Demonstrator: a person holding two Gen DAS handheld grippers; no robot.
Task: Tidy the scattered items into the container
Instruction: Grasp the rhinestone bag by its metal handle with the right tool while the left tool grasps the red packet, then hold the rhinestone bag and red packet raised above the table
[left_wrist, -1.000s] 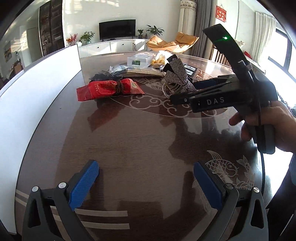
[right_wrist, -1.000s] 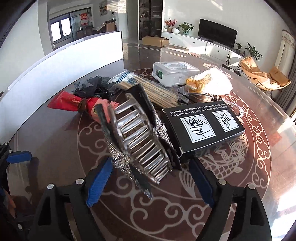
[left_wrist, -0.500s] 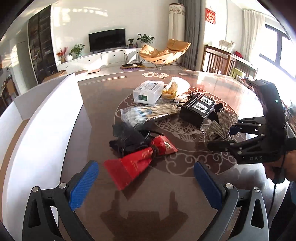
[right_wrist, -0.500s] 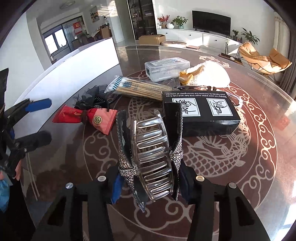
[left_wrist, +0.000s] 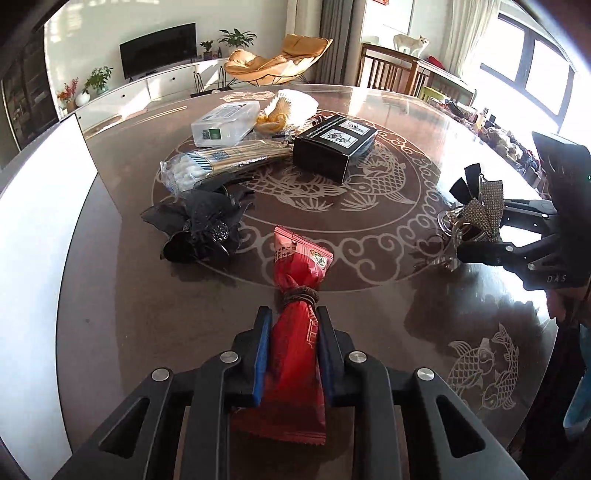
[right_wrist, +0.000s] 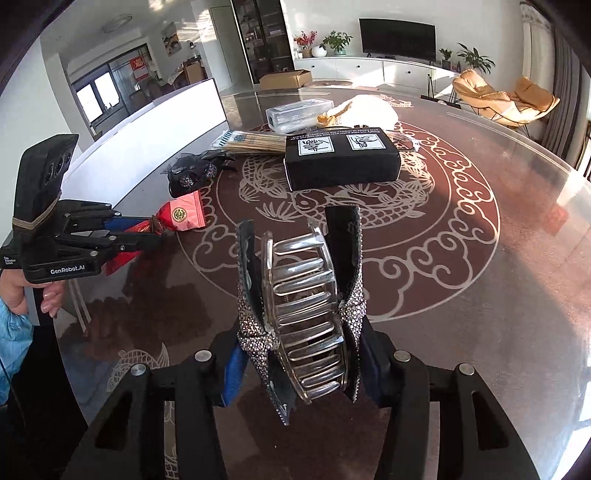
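Room: sunlit lounge; round dark table (left_wrist: 369, 302) bears everything.
Container: white bin wall (left_wrist: 44, 236), left of table's medallion; receives items.
Black box (left_wrist: 334, 146): on medallion's far side, awaiting pickup.
Red packet (left_wrist: 297, 328): at medallion's near edge, pinched by closing left gripper (left_wrist: 291, 349) for transfer.
Hair claw (right_wrist: 306, 317): near medallion's rim, gripped by right gripper (right_wrist: 301, 363), whose jaws ease slightly apart.

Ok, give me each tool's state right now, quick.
Left tool: closing, pads pressed on the red foil snack packet tied with a brown band.
Right tool: opening slightly, clear plastic rhinestone-trimmed hair claw clip gripped between its pads.
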